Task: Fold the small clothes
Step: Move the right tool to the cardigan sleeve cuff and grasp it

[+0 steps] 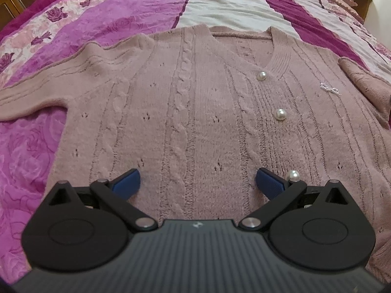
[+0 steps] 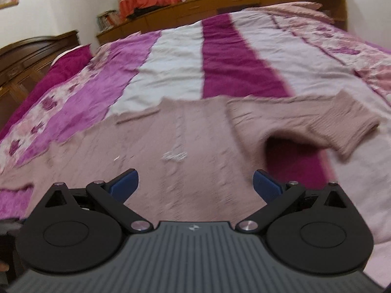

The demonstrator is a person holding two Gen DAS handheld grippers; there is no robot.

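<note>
- Left wrist view showed the cardigan (image 1: pixel 195 102) flat on the bed (image 1: pixel 232 2), left gripper (image 1: pixel 197 183) jaws spread above it.
- Right gripper (image 2: pixel 195 185) jaws were spread, empty.
- Knit looked soft, floppy, light; the sleeve (image 2: pixel 330 124) cuff seemed the best hold.

Words: none can be read.
Numbers: none.
Sign: a tiny white mark (image 1: pixel 195 224) on the tongs' grey body; too small to read.

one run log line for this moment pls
stage: pre-fold | pink cardigan flat on bedspread, buttoned | left claw open, empty | right claw open, empty | right-side sleeve spread out
</note>
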